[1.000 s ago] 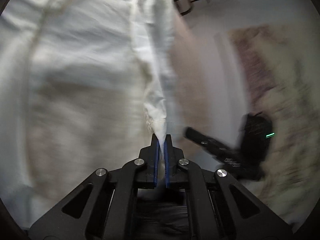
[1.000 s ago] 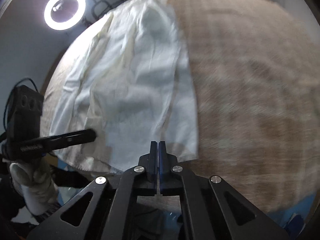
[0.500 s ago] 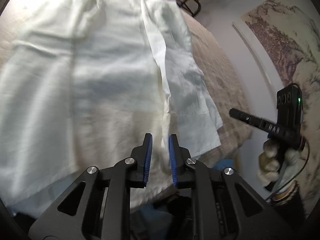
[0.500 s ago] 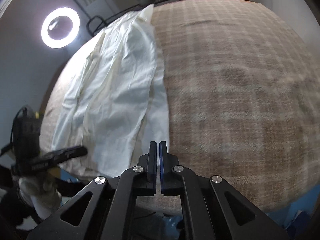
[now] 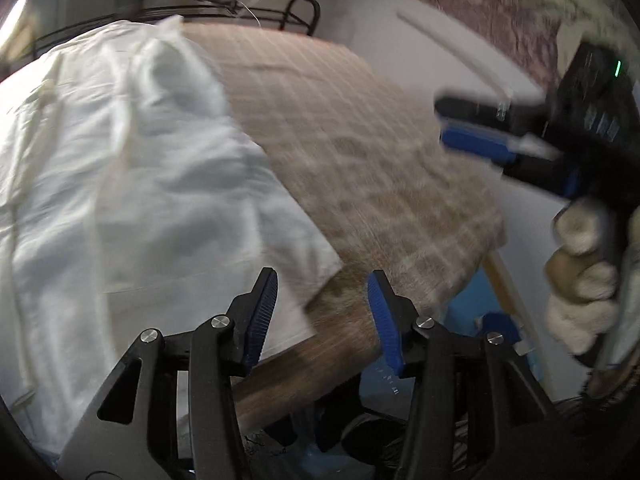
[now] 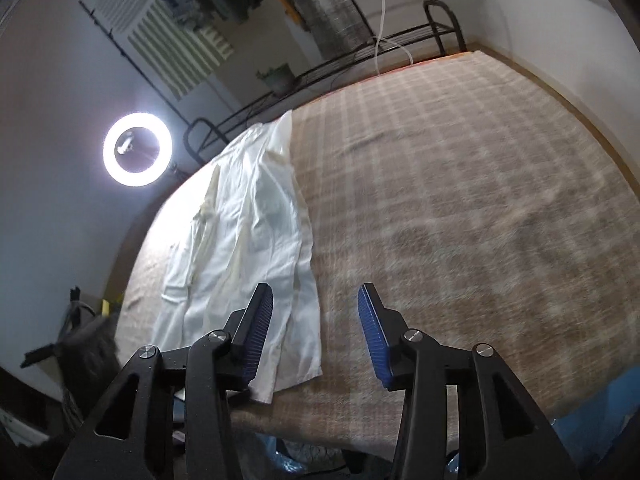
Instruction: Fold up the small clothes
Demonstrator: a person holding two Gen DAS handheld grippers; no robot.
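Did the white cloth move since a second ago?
Yes. The white cloth lay bunched wide across the checked blanket; now it lies in a narrower strip toward the blanket's left side, reaching the near edge.

From my left camera the white garment (image 5: 132,184) runs off the picture's left edge, so I cannot see its far side, and my left gripper (image 5: 322,312) covers part of its near hem. Beside that garment the checked blanket (image 5: 360,152) is smeared by motion. Right of the blanket my right gripper (image 5: 476,128) is blurred too, and the gloved hand (image 5: 584,280) holding it is cut off by the frame. In my right camera, left of the garment (image 6: 256,240), a dark shape (image 6: 84,344) is too blurred to identify. My right gripper (image 6: 316,320) hides the garment's near corner.
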